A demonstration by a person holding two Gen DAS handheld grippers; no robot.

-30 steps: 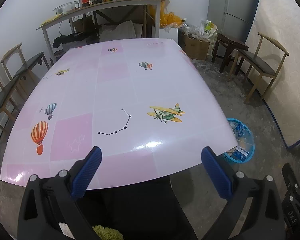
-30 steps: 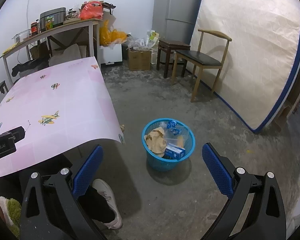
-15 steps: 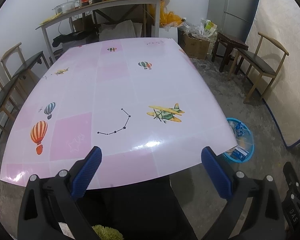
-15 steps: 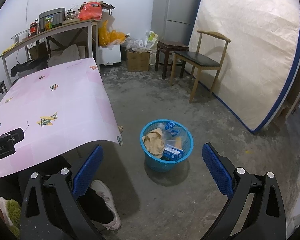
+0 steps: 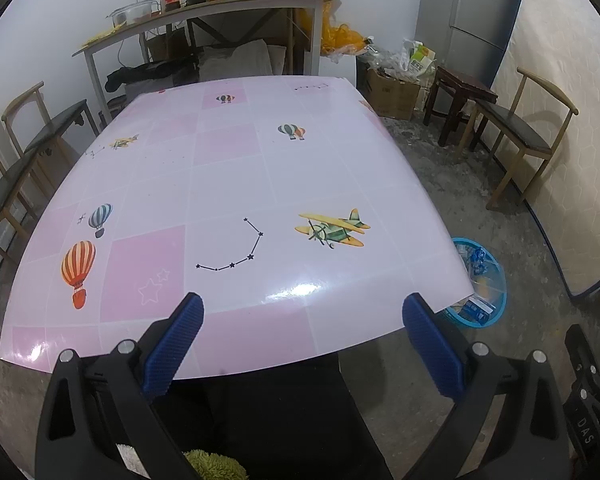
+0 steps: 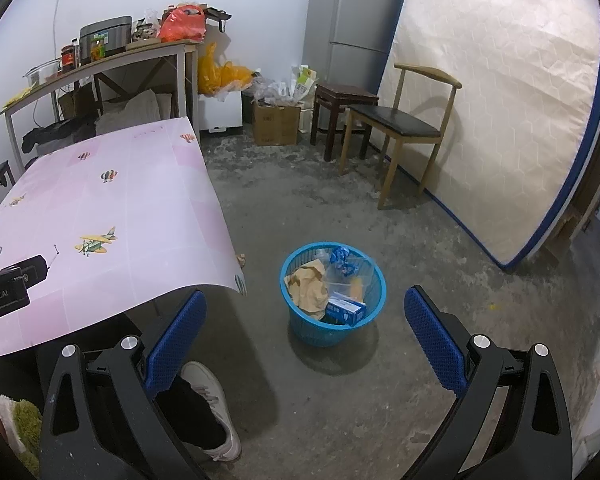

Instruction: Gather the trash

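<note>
With both grippers' fingers wide and empty, your right gripper [image 6: 305,338] is the nearer one: blue trash basket [image 6: 298,322] sits on the floor just ahead, while left gripper [image 5: 302,340] faces a bare pink tabletop [image 5: 228,184].

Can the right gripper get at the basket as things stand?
Probably yes. The right gripper is open and faces the basket on bare floor, with nothing between; the table stays off to its left.

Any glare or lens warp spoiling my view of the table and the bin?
Left wrist: a white glare patch on the tablecloth near its front edge; fisheye bows the table edges. Right wrist: blue trash basket sharp, evenly lit, soft shadow beneath.
</note>
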